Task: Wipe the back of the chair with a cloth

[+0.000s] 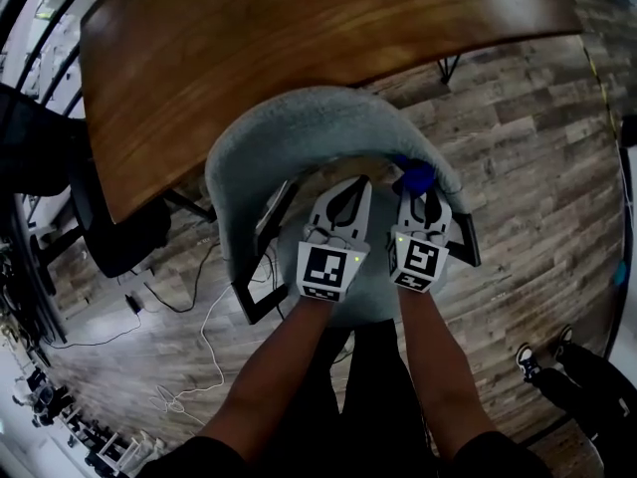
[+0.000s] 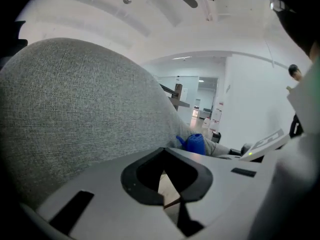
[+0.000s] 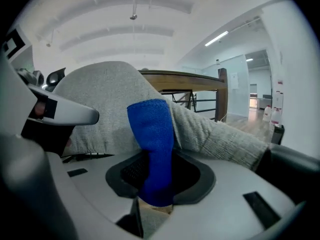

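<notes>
The chair's curved grey fabric back point(image 1: 299, 127) arcs round in front of both grippers in the head view. My right gripper point(image 1: 419, 197) is shut on a blue cloth point(image 1: 416, 175), which presses against the inner side of the back near its right end. In the right gripper view the cloth point(image 3: 152, 144) stands up out of the jaws against the grey fabric point(image 3: 100, 109). My left gripper point(image 1: 358, 183) hovers just left of it, over the seat, jaws together and empty. The left gripper view is filled by the chair back point(image 2: 75, 109), with the cloth point(image 2: 195, 144) beyond.
A brown wooden table point(image 1: 249, 48) stands right behind the chair. A black office chair point(image 1: 109, 217) sits to the left. White cables point(image 1: 189, 327) trail over the wood-plank floor. Another person's shoes point(image 1: 542, 357) show at the lower right.
</notes>
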The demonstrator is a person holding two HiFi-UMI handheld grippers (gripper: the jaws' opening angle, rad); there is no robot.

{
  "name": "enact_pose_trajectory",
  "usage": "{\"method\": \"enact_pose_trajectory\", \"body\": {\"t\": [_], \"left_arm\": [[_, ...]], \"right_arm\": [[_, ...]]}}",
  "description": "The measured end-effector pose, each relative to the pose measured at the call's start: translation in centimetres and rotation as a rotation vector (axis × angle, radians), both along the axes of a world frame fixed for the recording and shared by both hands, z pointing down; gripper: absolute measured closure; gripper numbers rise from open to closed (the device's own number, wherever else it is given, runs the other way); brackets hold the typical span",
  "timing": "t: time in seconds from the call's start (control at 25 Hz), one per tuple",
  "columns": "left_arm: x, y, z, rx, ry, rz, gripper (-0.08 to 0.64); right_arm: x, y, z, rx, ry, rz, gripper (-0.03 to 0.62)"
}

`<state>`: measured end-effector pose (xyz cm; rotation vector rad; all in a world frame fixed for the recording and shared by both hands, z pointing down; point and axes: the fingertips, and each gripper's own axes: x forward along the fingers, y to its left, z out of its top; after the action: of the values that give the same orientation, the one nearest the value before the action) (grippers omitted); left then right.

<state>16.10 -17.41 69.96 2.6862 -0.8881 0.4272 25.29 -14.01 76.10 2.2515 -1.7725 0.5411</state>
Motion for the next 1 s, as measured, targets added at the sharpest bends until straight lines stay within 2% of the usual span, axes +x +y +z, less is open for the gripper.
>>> {"method": "enact_pose_trajectory", "body": {"t": [0.24,0.44,0.6,0.76,1.0], "left_arm": [[0.2,0.9,-0.4,0.003,0.004,0.022,0.554],[-1.0,1.6,-1.5,-0.006,0.011,-0.004,0.554],[-2.7,1.9,-3.8,-0.019,0.022,-0.045,0.554],[-4.4,2.4,-7.7,0.000,0.044,-0.074,0.554],[-8.0,4.7,-13.4,0.021,0.044,-0.098,0.554]], "right_arm": [[0.6,2.1,0.4,-0.033,0.014,0.030,0.476],[-0.2,2.8,-1.5,-0.029,0.043,-0.022,0.476],[-2.9,3.3,-5.6,0.006,0.066,-0.141,0.476],[-5.5,3.8,-10.5,0.045,0.072,-0.269,0.476],[-8.0,4.0,-19.1,0.144,0.041,-0.331,0.476]]}}
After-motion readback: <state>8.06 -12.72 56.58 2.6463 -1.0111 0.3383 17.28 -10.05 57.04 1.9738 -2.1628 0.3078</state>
